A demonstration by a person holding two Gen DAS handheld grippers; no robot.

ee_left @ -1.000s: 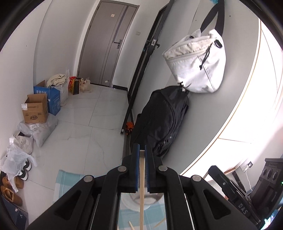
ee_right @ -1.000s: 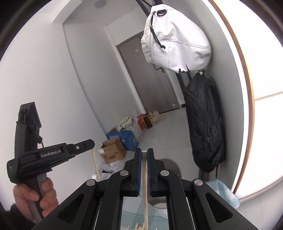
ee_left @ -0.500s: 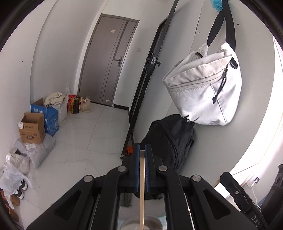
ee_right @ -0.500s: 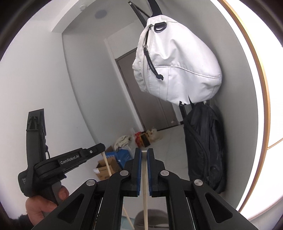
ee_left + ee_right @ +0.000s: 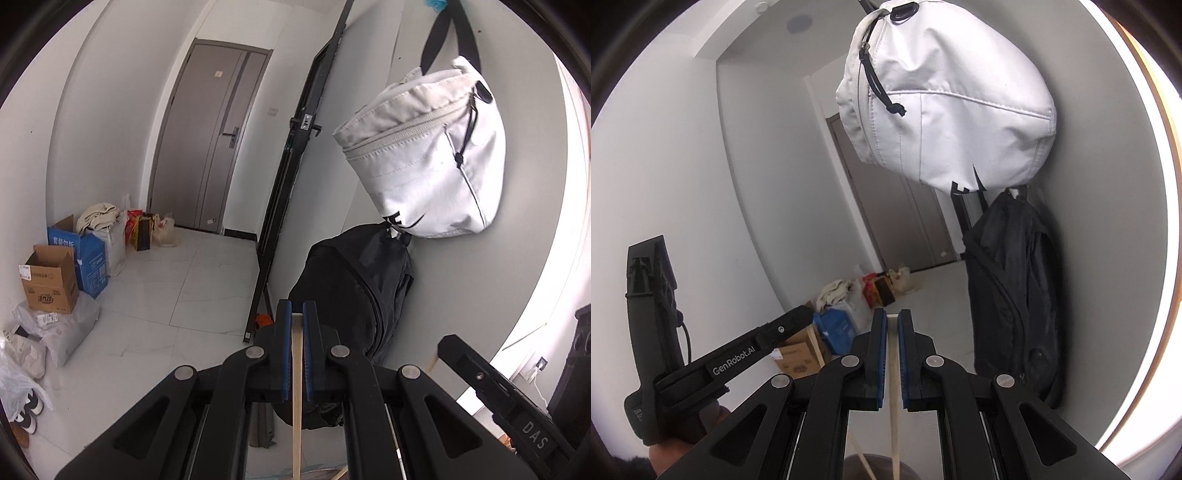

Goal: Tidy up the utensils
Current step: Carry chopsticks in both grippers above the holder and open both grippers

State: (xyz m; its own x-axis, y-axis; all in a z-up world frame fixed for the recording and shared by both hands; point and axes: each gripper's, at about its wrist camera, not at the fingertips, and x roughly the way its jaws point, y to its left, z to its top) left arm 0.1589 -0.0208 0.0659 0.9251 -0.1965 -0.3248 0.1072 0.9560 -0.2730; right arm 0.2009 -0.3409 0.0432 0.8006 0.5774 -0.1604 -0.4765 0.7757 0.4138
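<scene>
My left gripper (image 5: 296, 314) is shut on a wooden chopstick (image 5: 296, 391) that stands upright between its blue pads and runs down out of the picture. My right gripper (image 5: 892, 317) is shut on a paler chopstick (image 5: 894, 391), held the same way. The right wrist view has the left gripper (image 5: 750, 354) at the lower left in a person's hand (image 5: 676, 446), with its chopstick (image 5: 815, 345) poking below the tip. The right gripper's body (image 5: 491, 387) crosses the lower right of the left wrist view. A grey round container's rim (image 5: 912, 470) peeks in at the bottom edge, with another stick (image 5: 860, 458) leaning over it.
A white bag (image 5: 428, 166) hangs on the wall over a black backpack (image 5: 354, 295), close ahead. A black metal frame (image 5: 288, 177) leans by a grey door (image 5: 214, 140). Cardboard boxes (image 5: 51, 284), bags and shoes line the floor at the left.
Both views have swung upward and nearer the wall. The bowl and blue cloth slid off the bottom and the white bag looms larger. Both grippers stay shut on their chopsticks.
</scene>
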